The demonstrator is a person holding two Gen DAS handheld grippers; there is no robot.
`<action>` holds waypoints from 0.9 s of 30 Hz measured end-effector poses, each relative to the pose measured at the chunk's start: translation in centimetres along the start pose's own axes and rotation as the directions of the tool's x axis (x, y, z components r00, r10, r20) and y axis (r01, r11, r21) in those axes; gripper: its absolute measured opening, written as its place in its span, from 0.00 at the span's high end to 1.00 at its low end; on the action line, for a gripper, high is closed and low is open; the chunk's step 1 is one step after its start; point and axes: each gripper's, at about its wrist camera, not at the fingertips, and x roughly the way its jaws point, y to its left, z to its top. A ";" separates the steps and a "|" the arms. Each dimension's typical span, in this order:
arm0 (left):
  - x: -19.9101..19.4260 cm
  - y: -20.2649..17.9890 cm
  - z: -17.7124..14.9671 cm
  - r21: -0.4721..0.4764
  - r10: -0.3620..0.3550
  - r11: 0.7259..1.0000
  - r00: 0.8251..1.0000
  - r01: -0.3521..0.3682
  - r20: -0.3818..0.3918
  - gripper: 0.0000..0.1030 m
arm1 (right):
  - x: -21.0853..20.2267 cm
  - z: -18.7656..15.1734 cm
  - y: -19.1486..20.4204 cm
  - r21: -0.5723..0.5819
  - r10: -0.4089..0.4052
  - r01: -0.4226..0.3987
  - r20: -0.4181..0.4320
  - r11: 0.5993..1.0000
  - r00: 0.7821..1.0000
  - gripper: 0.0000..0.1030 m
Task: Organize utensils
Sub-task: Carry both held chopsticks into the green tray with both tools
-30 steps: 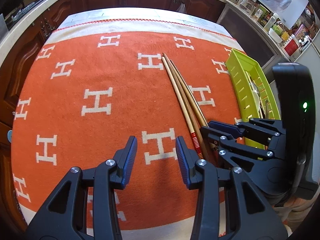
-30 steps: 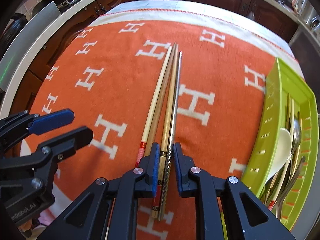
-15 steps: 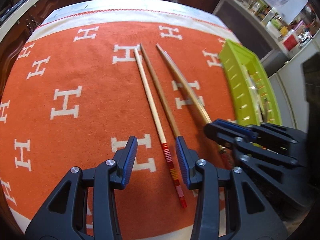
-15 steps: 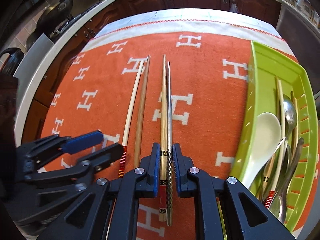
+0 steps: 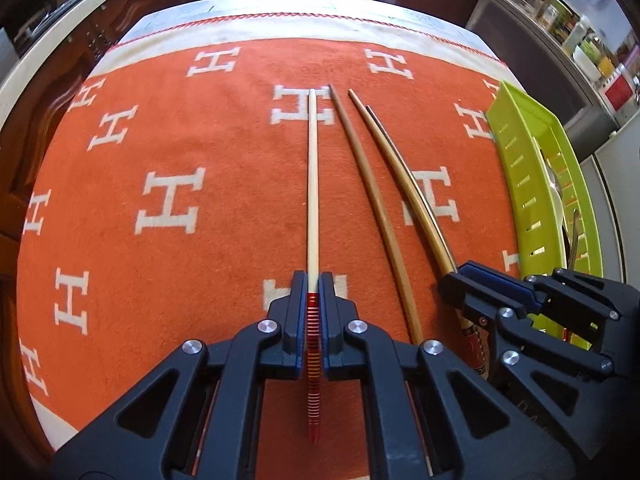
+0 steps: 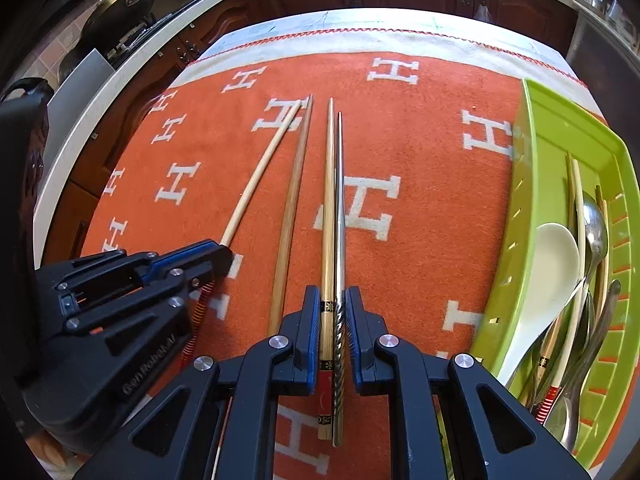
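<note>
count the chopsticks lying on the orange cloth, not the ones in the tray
4. The pale red-striped chopstick sits in the left gripper. The plain brown chopstick lies loose beside it. The bamboo chopstick and twisted metal chopstick sit together in the right gripper.

Your left wrist view looks forward and down from just behind the left gripper (image 5: 313, 300), close above the orange cloth (image 5: 200, 140) on the desk, facing the far cabinets. Your right wrist view looks the same way from just behind the right gripper (image 6: 333, 312), set a little to the right, so the green tray (image 6: 560, 140) fills its right side. Both views share the cloth, the four chopsticks (image 5: 312, 180) lying lengthwise and the tray (image 5: 520, 152). Each view also catches the other gripper: the right one (image 5: 464, 280) at your left view's lower right, the left one (image 6: 216, 256) at your right view's lower left.
</note>
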 end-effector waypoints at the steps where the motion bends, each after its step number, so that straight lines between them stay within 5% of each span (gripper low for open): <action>1: -0.1 0.2 0.0 -0.006 -0.003 1.000 1.000 0.003 0.000 0.97 | -0.1 0.0 0.0 -0.001 0.006 -0.006 0.006 1.000 1.000 0.89; 20: -5.1 1.2 -0.3 -0.034 -0.076 0.996 0.994 0.079 0.082 0.97 | -6.0 -0.1 -0.1 0.027 -0.005 0.002 0.139 1.000 0.990 0.95; 27: -5.4 1.4 -0.6 -0.036 -0.079 0.996 0.994 0.082 0.080 0.97 | -5.7 -0.2 0.2 0.033 0.003 -0.007 0.118 0.999 0.993 0.95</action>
